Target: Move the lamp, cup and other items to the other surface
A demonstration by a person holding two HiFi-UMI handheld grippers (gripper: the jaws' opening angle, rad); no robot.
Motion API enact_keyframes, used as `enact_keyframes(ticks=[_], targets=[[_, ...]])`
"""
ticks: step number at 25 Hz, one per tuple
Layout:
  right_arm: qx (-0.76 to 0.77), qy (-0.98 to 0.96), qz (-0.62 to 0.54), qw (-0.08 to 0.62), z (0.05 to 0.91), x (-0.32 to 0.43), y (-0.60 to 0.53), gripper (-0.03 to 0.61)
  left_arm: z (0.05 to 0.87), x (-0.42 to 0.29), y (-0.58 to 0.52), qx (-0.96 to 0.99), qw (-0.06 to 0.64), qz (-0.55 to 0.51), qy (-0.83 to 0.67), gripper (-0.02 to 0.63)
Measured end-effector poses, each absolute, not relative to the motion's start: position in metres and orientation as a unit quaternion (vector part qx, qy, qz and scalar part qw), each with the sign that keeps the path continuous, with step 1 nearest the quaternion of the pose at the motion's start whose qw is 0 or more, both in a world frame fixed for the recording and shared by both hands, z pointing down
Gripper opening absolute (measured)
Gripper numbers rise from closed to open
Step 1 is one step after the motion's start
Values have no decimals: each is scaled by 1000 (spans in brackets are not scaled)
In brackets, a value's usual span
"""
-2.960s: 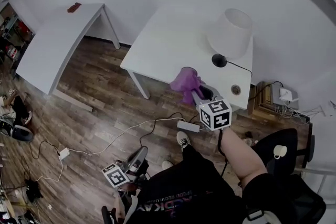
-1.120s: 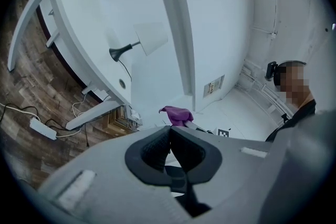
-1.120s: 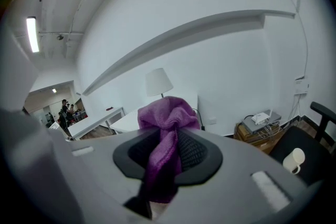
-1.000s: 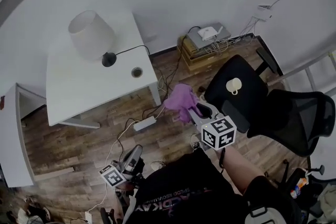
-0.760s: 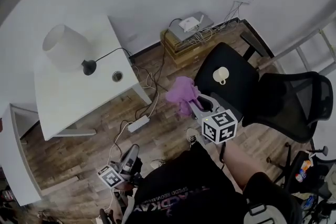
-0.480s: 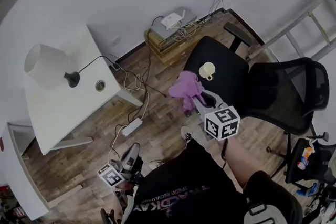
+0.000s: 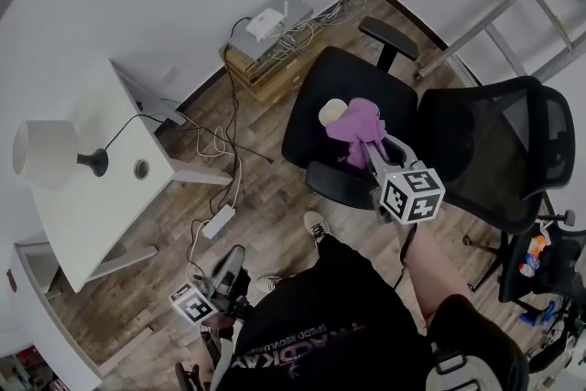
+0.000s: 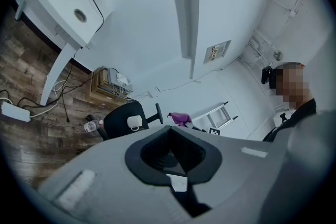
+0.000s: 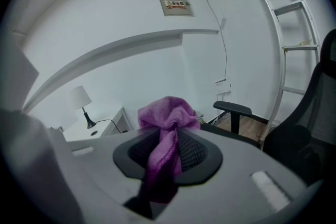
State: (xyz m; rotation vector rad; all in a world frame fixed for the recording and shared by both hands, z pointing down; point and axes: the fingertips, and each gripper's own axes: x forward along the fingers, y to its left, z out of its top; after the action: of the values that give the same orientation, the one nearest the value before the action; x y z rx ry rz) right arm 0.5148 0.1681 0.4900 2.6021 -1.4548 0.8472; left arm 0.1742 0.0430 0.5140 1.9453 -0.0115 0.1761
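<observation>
- While you carry with one tool only, the left gripper (image 7: 234,257) hangs low beside your leg and points about level. Its jaws are together with nothing between them. It looks parked there to keep clear of the load.
- right gripper (image 7: 367,140): your arm reaches forward and the tool tilts downward, marker cube facing up. The jaws are clamped on the purple cloth (image 7: 355,119), narrow enough to pinch soft fabric.
- purple cloth: it is caught at a fold, so most of it bunches above the jaw tips and a tail runs back between the pads. It hangs over the black chair seat (image 7: 343,76), just beside the cup (image 7: 331,112). Whether it touches the cup cannot be told.
- cup: it stands upright on the chair seat, near the side facing the table. It appears to be already delivered.
- black chair seat: it seems to be the receiving surface, as the cup sits on it and the cloth is held above it. The downward tilt of your right tool suits a release onto the seat.
- lamp (image 7: 41,153): it stands upright on the white table (image 7: 92,220), well apart from the chair, with its cord trailing off the table edge. It is not yet moved. The cord looks likely to limit how far the lamp can travel.
</observation>
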Motion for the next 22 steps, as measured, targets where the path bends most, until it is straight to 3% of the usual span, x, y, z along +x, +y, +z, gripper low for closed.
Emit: enact_keyframes(ticks=[9,22], targets=[[849,-422,310,68,568,602,219,87,525,234,70,819,566,97,-13,-3],[818,-370,433,87,744,656,233,89,541,222,88,803,571,152,-81,-3]])
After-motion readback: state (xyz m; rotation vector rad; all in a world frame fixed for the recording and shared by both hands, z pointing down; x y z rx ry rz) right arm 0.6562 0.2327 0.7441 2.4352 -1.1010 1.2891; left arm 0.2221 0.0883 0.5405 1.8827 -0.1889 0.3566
